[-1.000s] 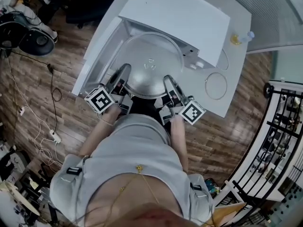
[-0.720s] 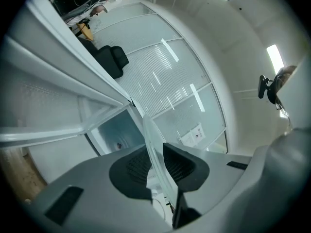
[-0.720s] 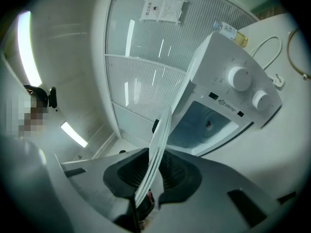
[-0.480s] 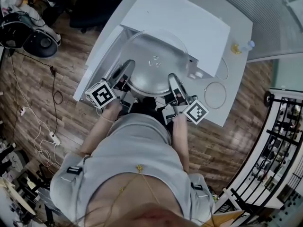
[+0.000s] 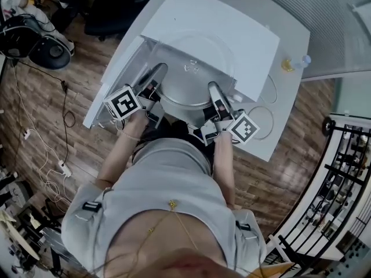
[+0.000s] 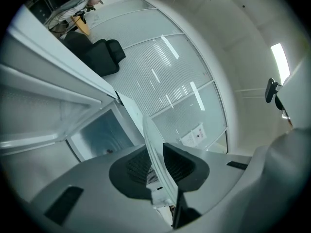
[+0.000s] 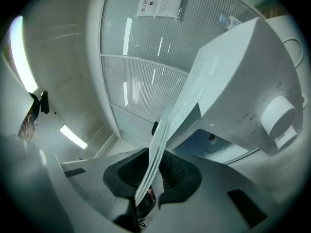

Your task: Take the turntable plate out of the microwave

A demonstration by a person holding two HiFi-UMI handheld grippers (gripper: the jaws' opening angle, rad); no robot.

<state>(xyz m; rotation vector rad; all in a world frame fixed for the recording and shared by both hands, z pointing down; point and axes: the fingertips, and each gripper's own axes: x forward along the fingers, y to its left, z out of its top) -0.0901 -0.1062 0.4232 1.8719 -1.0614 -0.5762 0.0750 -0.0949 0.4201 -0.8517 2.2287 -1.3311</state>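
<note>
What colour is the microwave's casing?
The microwave is white, clearest in the head view.

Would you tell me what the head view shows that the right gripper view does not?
Only the head view shows the left gripper, the person's body and the wooden floor. Only the right gripper view shows the dial on the microwave and a notice on the ribbed wall. Both show the right gripper shut on the turntable plate, and the microwave.
</note>
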